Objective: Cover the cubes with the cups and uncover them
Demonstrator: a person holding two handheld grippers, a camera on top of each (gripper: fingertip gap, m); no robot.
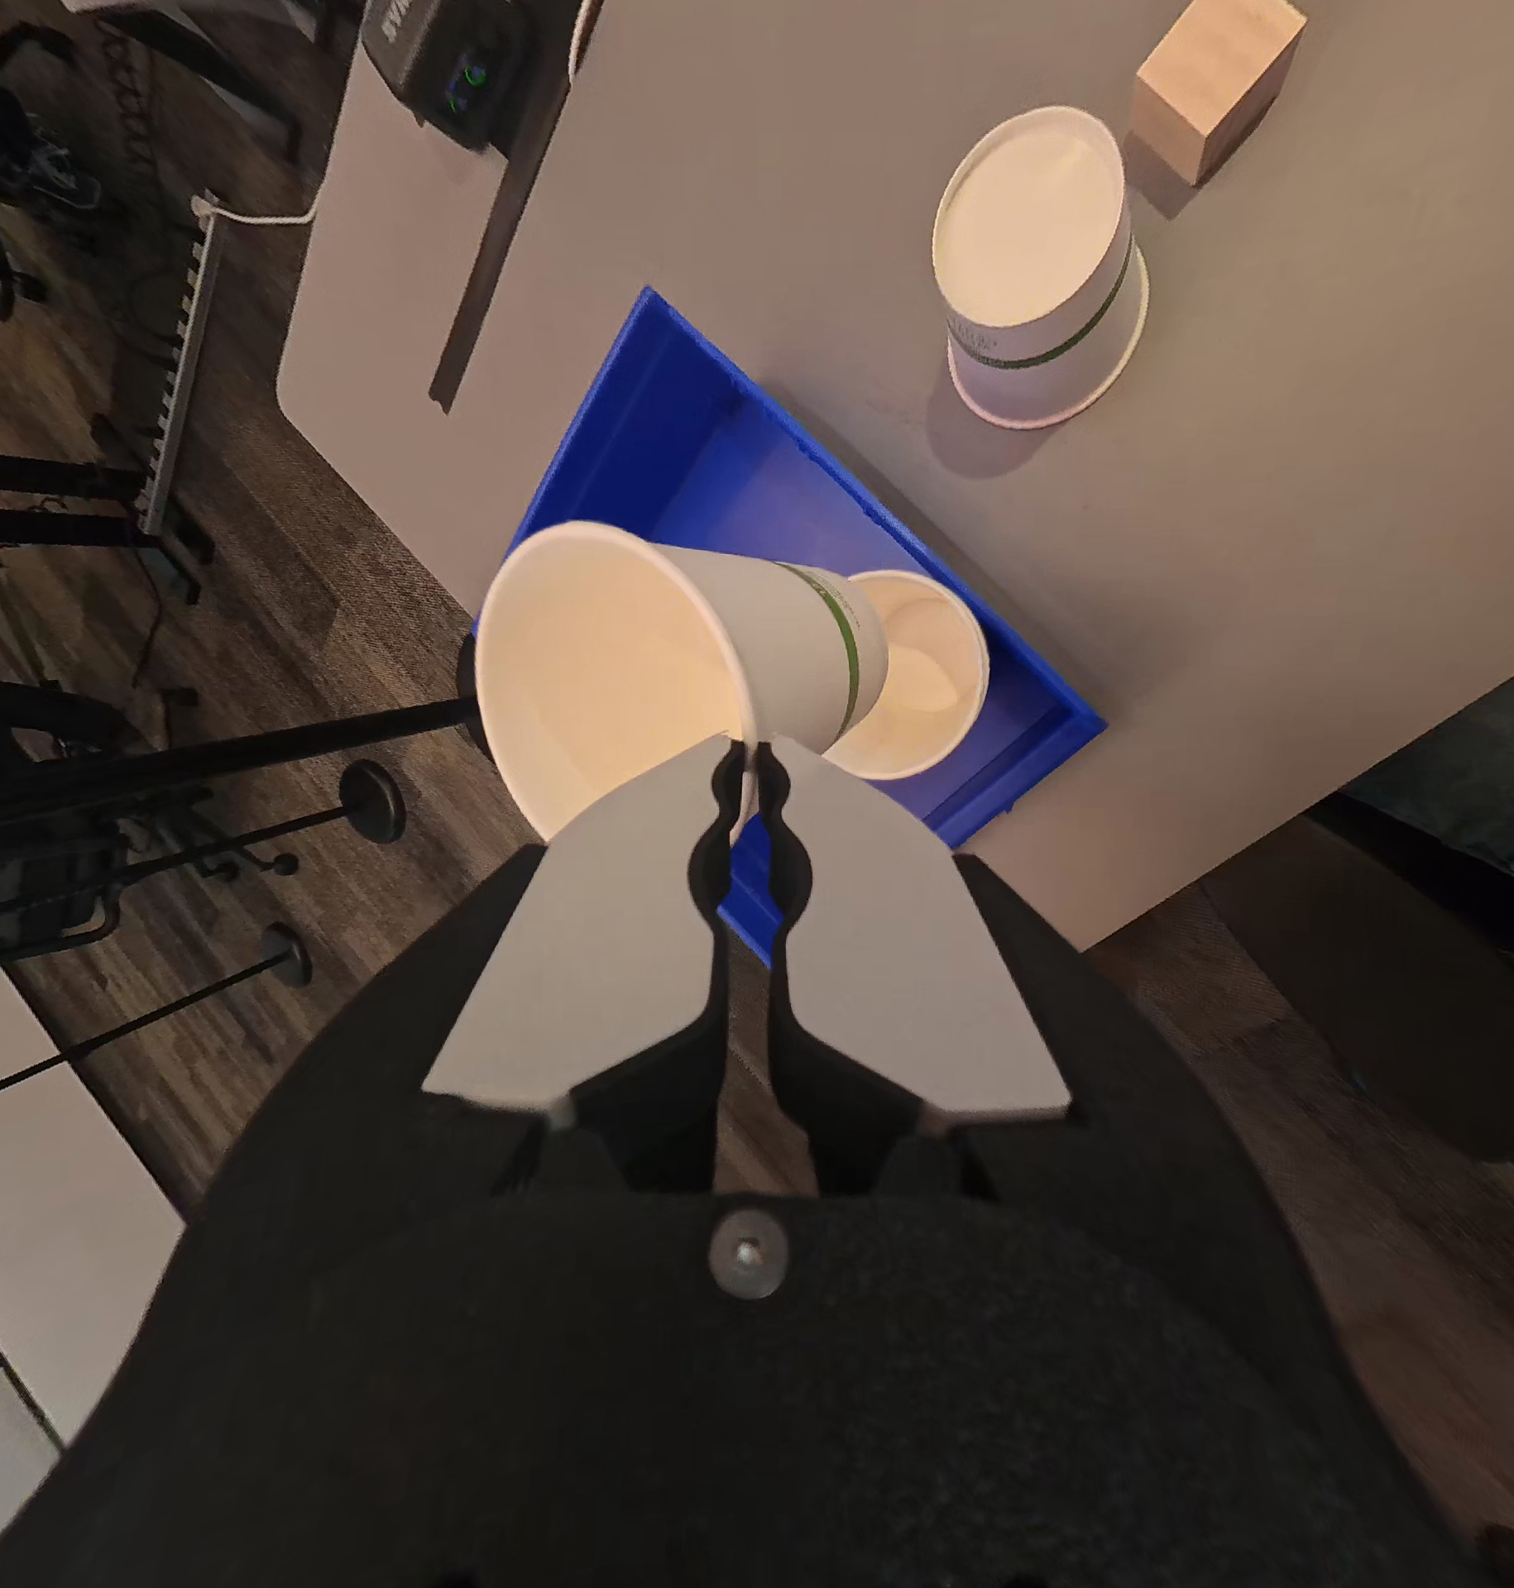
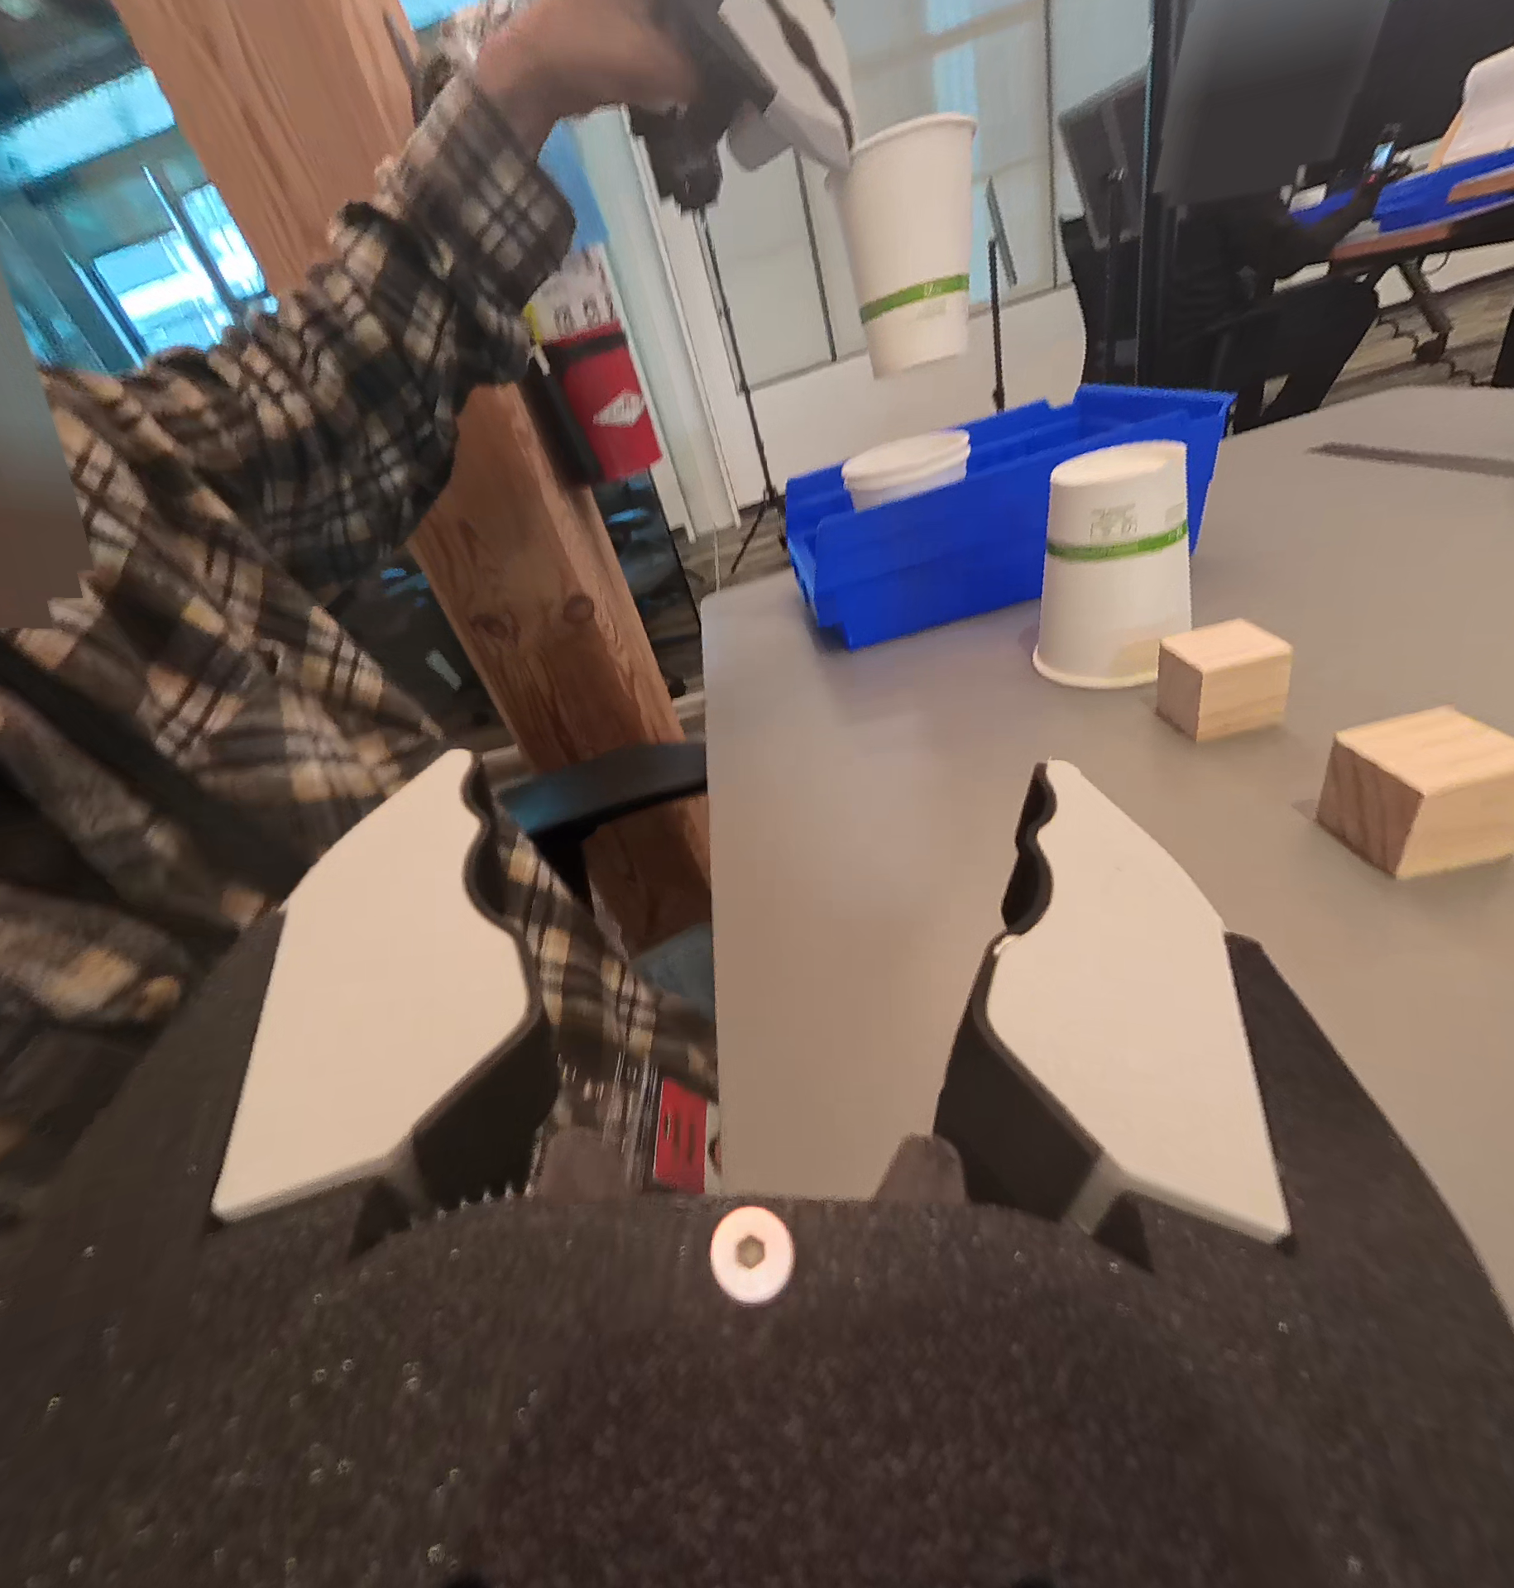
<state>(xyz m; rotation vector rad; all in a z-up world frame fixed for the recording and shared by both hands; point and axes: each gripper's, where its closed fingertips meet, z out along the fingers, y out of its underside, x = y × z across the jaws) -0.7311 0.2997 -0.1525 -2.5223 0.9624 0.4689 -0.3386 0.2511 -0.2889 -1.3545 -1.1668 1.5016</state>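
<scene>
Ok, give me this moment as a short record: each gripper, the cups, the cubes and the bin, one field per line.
left gripper: shut on the rim of a held paper cup, lifted above the bin
right gripper: open, empty, near the table edge
blue bin: on the grey table, one upright cup in bin
inverted cup: mouth down on the table beside the bin
wooden cubes: near cube and far cube, both uncovered

- Left wrist view: aimed steeply down, close above blue bin [image 1: 642,412].
- Right wrist view: aimed level across table [image 2: 908,773].
- Bin [image 2: 951,550] shared by both.
</scene>
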